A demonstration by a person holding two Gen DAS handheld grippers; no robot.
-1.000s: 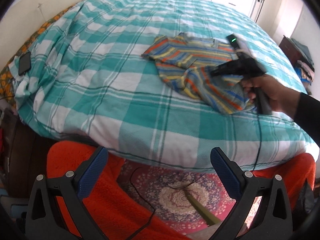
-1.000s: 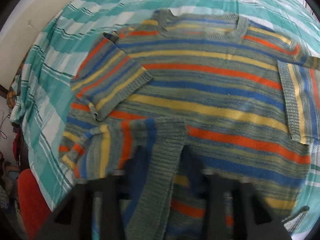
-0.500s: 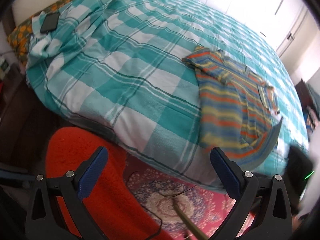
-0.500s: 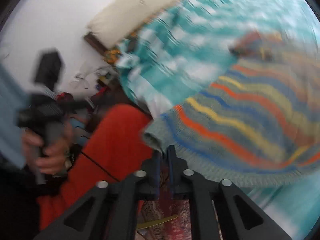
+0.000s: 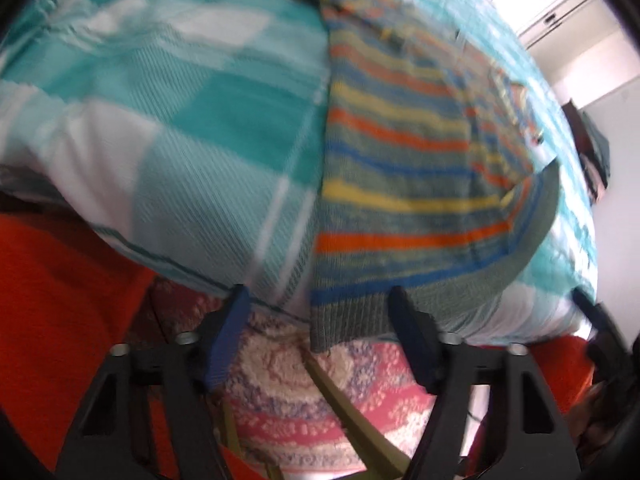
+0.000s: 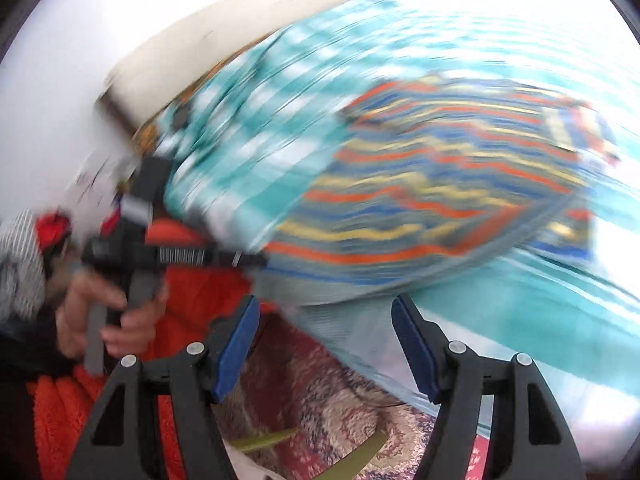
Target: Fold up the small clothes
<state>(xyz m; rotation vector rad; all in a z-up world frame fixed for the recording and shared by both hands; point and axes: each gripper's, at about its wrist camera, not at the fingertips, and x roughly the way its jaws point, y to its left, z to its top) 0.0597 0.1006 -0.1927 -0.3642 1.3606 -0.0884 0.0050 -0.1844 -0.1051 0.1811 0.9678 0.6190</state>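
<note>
A knitted sweater [image 5: 400, 168] with orange, yellow and blue stripes lies flat on the bed, its grey ribbed hem [image 5: 360, 316] hanging over the near edge. My left gripper [image 5: 318, 312] points steeply down at the hem's left corner. Its jaws are closing with that corner between them, and the blue pads [image 5: 224, 344] stand clear of the cloth. In the blurred right wrist view a hand holds the left gripper [image 6: 248, 258] against the sweater [image 6: 420, 200] at that same corner. My right gripper [image 6: 324, 314] hangs before the hem with its jaws opening and nothing between them.
The bed has a teal and white checked cover [image 5: 180, 112]. An orange-red blanket [image 5: 52, 300] hangs below its near edge. A patterned rug [image 5: 312, 392] with yellow-green strips covers the floor beneath. White wardrobe doors [image 5: 560, 8] stand beyond the bed.
The right gripper dragged the sweater's hem to the bed's near edge, let go and opened. The left gripper dropped to the hem's left corner and its jaws narrowed.
</note>
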